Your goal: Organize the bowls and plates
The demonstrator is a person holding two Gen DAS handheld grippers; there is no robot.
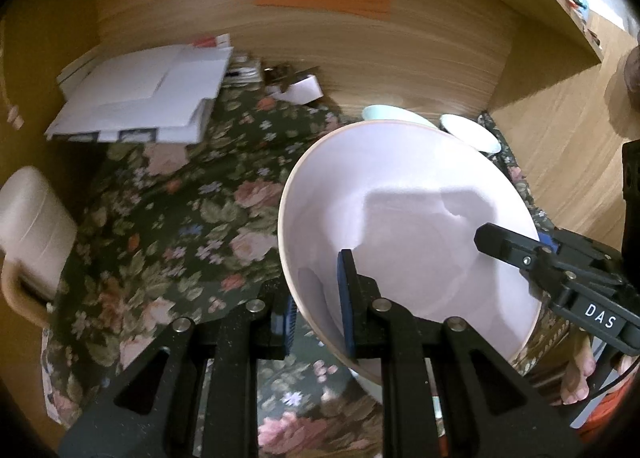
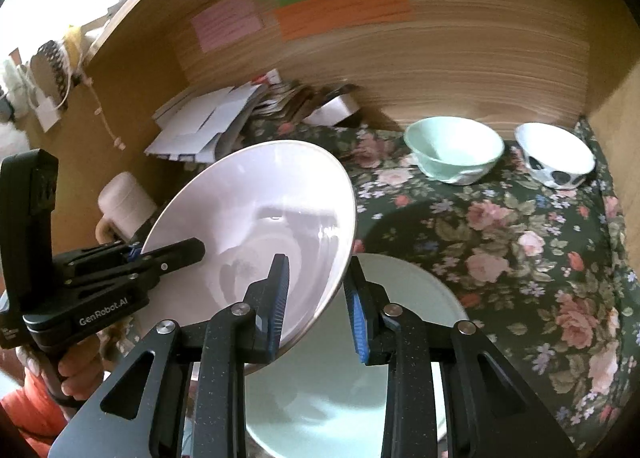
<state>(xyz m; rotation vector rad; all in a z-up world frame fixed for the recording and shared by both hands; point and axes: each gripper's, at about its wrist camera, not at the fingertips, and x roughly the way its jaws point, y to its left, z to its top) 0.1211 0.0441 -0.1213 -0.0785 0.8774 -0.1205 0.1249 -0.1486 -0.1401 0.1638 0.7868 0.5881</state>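
At the far left stands one cream mug (image 2: 126, 201) with a lid, at the edge of the flowered cloth (image 2: 520, 258), and behind it lies one loose heap of white papers (image 2: 200, 125) against the wooden back wall (image 2: 440, 57), which bears three coloured strips: one pink, one green, one orange. Next comes the left gripper (image 1: 318, 300), its two blue pads pressed together on the rim of the one large pale pink bowl (image 2: 256, 225), one pad inside the bowl and one outside. The bowl is tilted and held off the cloth, between both tools. The right gripper (image 2: 318, 298) pinches the same bowl's opposite rim, its left pad (image 2: 280, 294) inside and its right pad behind the wall. Below the pink bowl, partly hidden by the right gripper, lies one pale green plate (image 2: 332, 386) on the cloth. Further right, near the back wall, stand two small bowls just beside each other: one mint green bowl (image 2: 452, 151) and one white bowl with dark spots (image 2: 556, 157). In all, three bowls and one plate show.
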